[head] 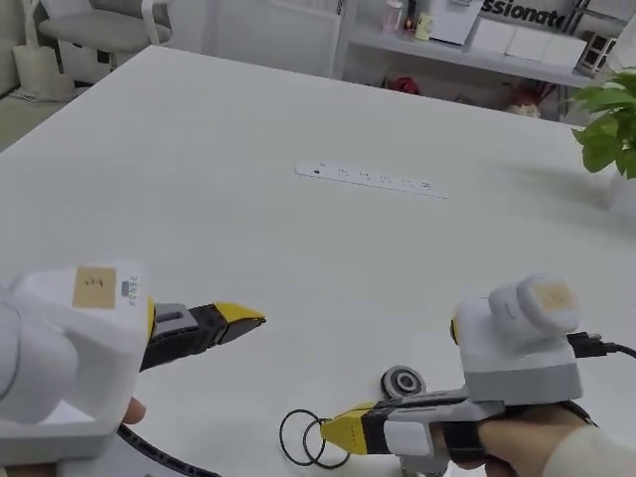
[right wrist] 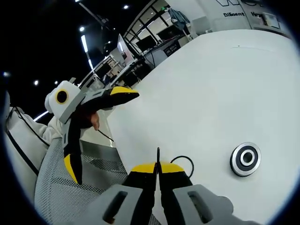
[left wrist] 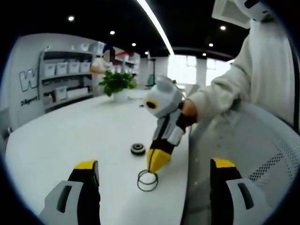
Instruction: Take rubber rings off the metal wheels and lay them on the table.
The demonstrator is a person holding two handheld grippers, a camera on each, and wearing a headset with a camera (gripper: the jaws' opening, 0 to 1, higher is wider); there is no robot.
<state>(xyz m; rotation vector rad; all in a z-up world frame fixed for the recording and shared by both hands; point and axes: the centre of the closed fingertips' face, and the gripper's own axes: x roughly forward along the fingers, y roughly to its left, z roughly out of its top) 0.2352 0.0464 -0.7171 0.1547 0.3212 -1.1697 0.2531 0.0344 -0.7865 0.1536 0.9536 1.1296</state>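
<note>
A wide white table point(head: 298, 248) carries a flat white power strip point(head: 370, 180) and, at its right edge, a green leafy plant point(head: 608, 129). Behind it stand a white shelf of boxes point(head: 447, 52) and a grey chair point(head: 99, 25). A long light strip point(left wrist: 154, 23) crosses the dark ceiling point(left wrist: 93, 14).

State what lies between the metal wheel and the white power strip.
Nothing: the head view shows bare table between metal wheel and power strip.

Two black rubber rings point(head: 282, 435); one metal wheel point(head: 403, 382); one white power strip point(head: 370, 180); one leafy green plant point(head: 608, 124); one grey chair point(head: 99, 25); one white table point(head: 248, 229).
</note>
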